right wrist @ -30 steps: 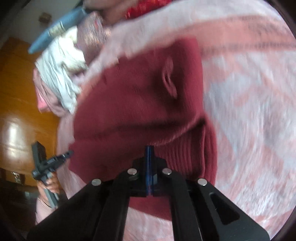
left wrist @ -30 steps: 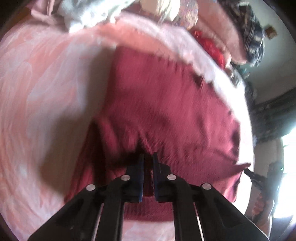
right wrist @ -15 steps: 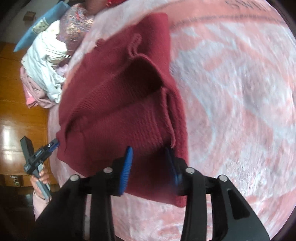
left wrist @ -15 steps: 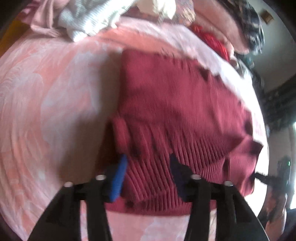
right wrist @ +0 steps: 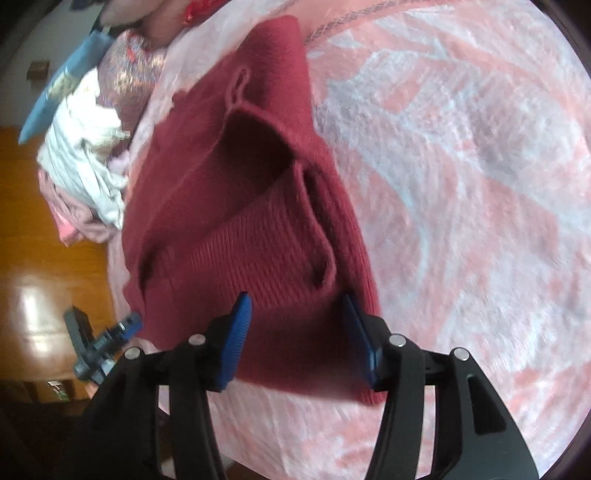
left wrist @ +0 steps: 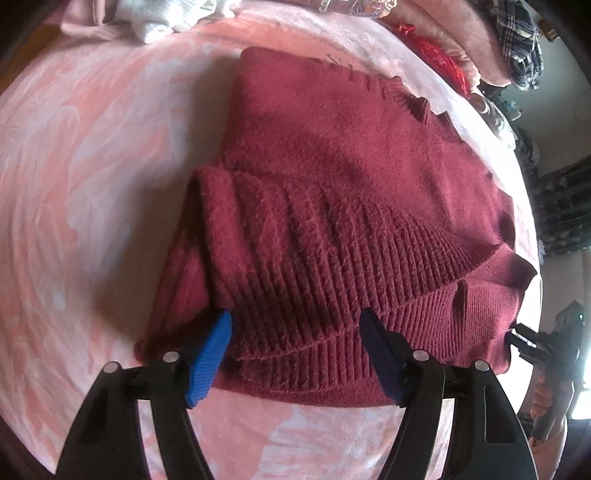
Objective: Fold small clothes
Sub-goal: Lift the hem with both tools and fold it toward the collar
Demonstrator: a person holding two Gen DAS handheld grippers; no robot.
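- A pink patterned blanket [left wrist: 92,155] [right wrist: 461,155] is spread over the whole work surface; wide bare areas of it are seen to the left of the garment in the left wrist view and to the right of it in the right wrist view.
- A wooden floor [right wrist: 33,229] is seen beyond the blanket edge in the right wrist view.
- A dark red knitted sweater [left wrist: 351,192] [right wrist: 251,206] is laid on the blanket, folded over itself, so that the ribbed hem lies on top of the body part. Its long axis is seen to run from the near left to the far right in the left wrist view, and the ribbed edge is turned toward both grippers.
- A heap of other clothes [left wrist: 166,14] [right wrist: 85,162] is piled at the far edge of the blanket, near the sweater but apart from it.
- The left gripper [left wrist: 295,354] is held wide apart just above the ribbed hem; nothing is clamped between its blue pads [left wrist: 210,358].
- The right gripper [right wrist: 299,339] is also spread wide over the near end of the sweater, with nothing held.
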